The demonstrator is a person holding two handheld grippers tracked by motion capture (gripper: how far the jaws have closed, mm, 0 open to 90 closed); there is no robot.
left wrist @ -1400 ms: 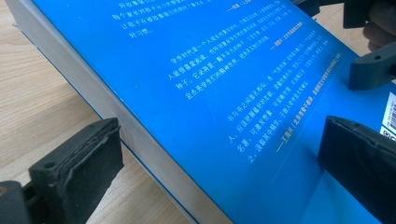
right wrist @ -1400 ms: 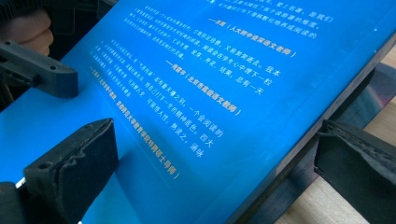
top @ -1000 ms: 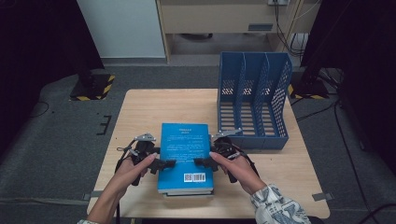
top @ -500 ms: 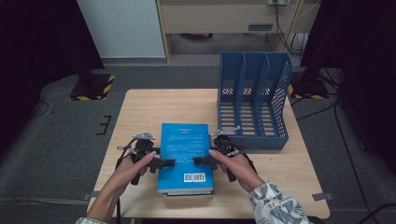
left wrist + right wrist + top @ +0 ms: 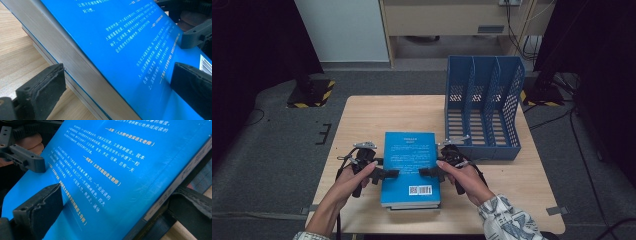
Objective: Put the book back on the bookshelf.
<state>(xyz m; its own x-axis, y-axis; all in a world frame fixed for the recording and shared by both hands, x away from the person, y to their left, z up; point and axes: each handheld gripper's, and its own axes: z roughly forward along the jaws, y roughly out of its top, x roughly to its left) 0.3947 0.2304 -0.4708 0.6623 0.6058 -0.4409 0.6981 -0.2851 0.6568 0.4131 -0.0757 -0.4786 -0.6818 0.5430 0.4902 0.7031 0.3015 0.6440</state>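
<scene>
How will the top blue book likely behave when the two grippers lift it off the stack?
The book looks thick, with a dense page block in the left gripper view, so probably heavy and fairly stiff. Its cover looks glossy, so the pads may slip. The left gripper and right gripper straddle opposite edges, which should limit tilting.

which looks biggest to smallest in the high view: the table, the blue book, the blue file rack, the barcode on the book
1. table
2. blue file rack
3. blue book, somewhat smaller than the rack as it looks here
4. barcode, by far the smallest
</scene>
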